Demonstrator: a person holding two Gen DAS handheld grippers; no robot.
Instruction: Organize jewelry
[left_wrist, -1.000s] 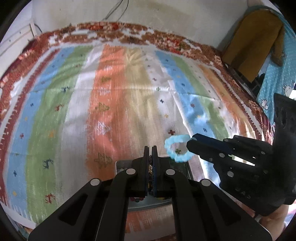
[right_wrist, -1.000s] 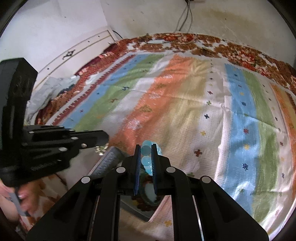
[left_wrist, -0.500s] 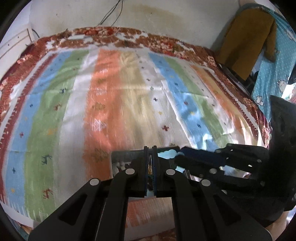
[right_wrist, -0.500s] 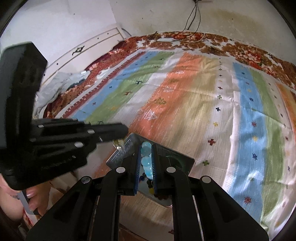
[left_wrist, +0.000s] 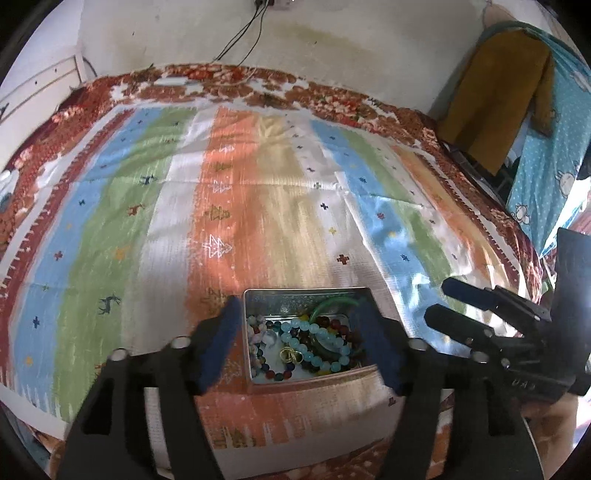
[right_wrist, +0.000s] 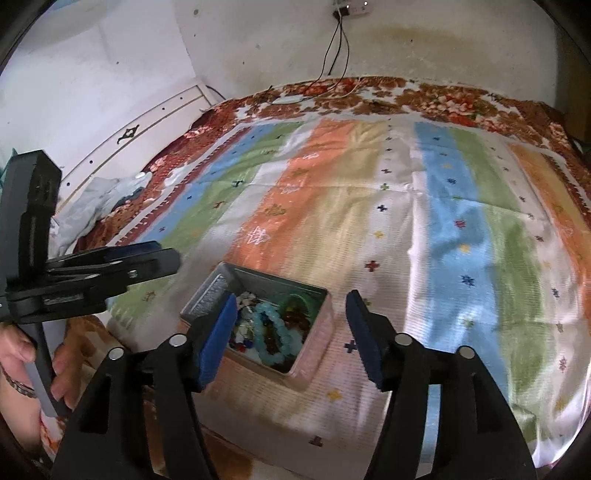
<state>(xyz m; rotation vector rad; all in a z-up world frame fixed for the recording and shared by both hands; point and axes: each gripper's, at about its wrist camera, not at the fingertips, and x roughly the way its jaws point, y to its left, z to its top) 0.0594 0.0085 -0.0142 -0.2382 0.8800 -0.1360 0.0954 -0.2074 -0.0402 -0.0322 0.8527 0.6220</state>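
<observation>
**Both claws spread above the tin of beads**

A metal tin (left_wrist: 258, 295) sits on a striped bedspread (left_wrist: 258, 184) near its front edge, lid off. Inside lie bead bracelets in a heap: a pale blue bracelet (left_wrist: 325, 360) on top, a green bangle (left_wrist: 332, 303) against the far wall, dark red and mixed-colour beads around them, and a small gold piece (left_wrist: 290, 355) in the middle.

The left gripper (left_wrist: 306, 347) hangs over the tin with its jaws wide apart, having just been opening; nothing is between its blue pads, and the tin's contents show in the gap. The right gripper (right_wrist: 291, 338) also has its jaws spread, just opened, empty, with the tin below and between them; the pale blue bracelet rests in the tin.

A hand (right_wrist: 22, 365) grips the left tool's handle. No brand, label or writing can be read on the tin or the tools; faint marks on the right tool's body are too blurred to make out.
</observation>
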